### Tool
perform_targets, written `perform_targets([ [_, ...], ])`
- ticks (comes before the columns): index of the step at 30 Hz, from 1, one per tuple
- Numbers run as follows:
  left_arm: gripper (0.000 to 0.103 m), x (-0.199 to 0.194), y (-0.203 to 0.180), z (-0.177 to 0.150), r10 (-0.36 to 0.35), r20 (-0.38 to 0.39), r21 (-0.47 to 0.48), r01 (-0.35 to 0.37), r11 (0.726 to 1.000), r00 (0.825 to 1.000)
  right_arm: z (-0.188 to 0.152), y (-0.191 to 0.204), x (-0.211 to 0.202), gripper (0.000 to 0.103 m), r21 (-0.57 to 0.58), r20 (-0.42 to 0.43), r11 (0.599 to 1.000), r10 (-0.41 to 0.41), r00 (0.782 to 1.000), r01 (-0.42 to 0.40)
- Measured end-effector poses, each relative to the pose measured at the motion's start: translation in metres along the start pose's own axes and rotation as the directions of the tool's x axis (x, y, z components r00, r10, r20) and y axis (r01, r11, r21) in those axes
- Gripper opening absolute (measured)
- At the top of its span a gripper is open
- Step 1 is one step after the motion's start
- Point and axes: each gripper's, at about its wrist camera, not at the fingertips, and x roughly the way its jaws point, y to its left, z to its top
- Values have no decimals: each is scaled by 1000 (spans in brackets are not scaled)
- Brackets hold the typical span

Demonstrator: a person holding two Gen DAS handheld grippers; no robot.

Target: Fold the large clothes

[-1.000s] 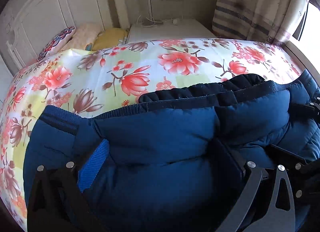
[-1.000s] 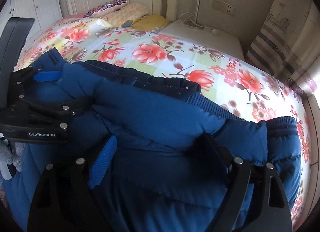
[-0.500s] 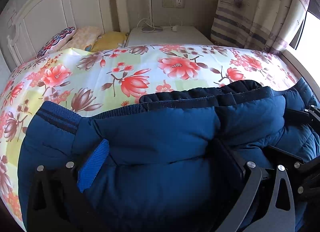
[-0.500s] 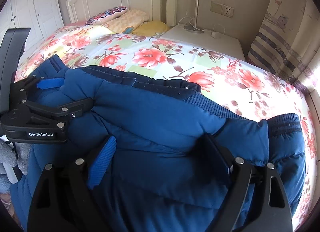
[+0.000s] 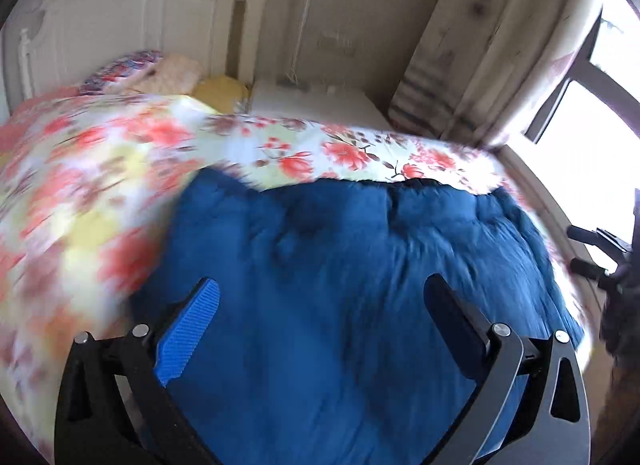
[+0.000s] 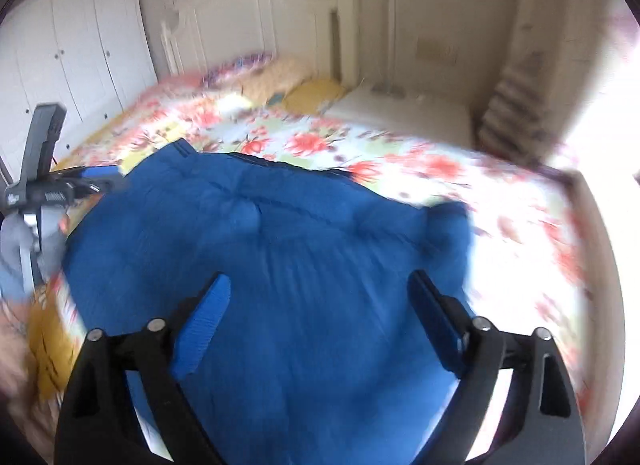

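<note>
A dark blue padded jacket (image 5: 360, 265) lies in a folded bundle on the floral bedspread (image 5: 100, 193), and it fills the middle of the right wrist view too (image 6: 280, 249). My left gripper (image 5: 320, 285) hovers above the jacket's near part, open, with nothing between its fingers. My right gripper (image 6: 318, 279) is also open over the jacket, holding nothing. The left gripper (image 6: 52, 185) shows at the jacket's left edge in the right wrist view. The right gripper (image 5: 600, 249) shows at the far right in the left wrist view. Both views are blurred by motion.
Pillows (image 5: 160, 73) lie against the white headboard (image 5: 120, 25). A white bedside table (image 6: 400, 113) stands beyond the bed, with striped curtains (image 5: 460, 65) and a window (image 5: 592, 105) to the right. White wardrobe doors (image 6: 80, 45) line the left wall.
Both grippers have drawn back and up from the jacket, which bulged between their fingers before. The jacket now lies lower and flatter on the bed.
</note>
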Motion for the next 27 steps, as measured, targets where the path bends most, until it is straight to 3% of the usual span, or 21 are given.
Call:
perform_targets([
  [3, 99, -38, 33, -49, -22, -8, -40, 22, 999, 1000, -75, -30, -50, 91, 82, 18, 995, 54, 998, -55],
  [6, 99, -48, 62, -91, -33, -29, -100, 30, 995, 999, -137, -42, -63, 91, 135, -4, 986, 102, 995, -101],
  [9, 99, -40, 87, -119, -30, -43, -185, 22, 983, 999, -173, -45, -55, 90, 167, -25, 978, 134, 991, -128],
  [11, 99, -31, 99, -130, -60, -50, -246, 46, 968, 997, -182, -46, -45, 86, 176, -32, 975, 147, 989, -139],
  [12, 99, -32, 99, -131, -59, -16, -245, 53, 968, 998, -183, -45, -39, 83, 171, -35, 976, 147, 989, -139],
  [14, 97, -29, 94, -129, -88, -21, -245, 80, 966, 996, -180, -43, -32, 68, 159, -36, 977, 147, 989, -139],
  [17, 83, -26, 77, -124, -57, -16, -209, 52, 977, 998, -176, -33, -33, 47, 99, 3, 986, 133, 991, -132],
  [19, 66, -26, 64, -123, -32, -14, -168, 29, 985, 999, -178, -24, -42, 28, 56, 37, 992, 110, 993, -112],
  [22, 55, -36, 53, -128, -11, -3, -131, 11, 991, 1000, -183, -17, -54, 21, 33, 74, 996, 84, 994, -87],
  [27, 55, -51, 40, -142, -14, -12, -96, 13, 995, 1000, -199, -15, -76, 20, 26, 79, 993, 115, 990, -118],
])
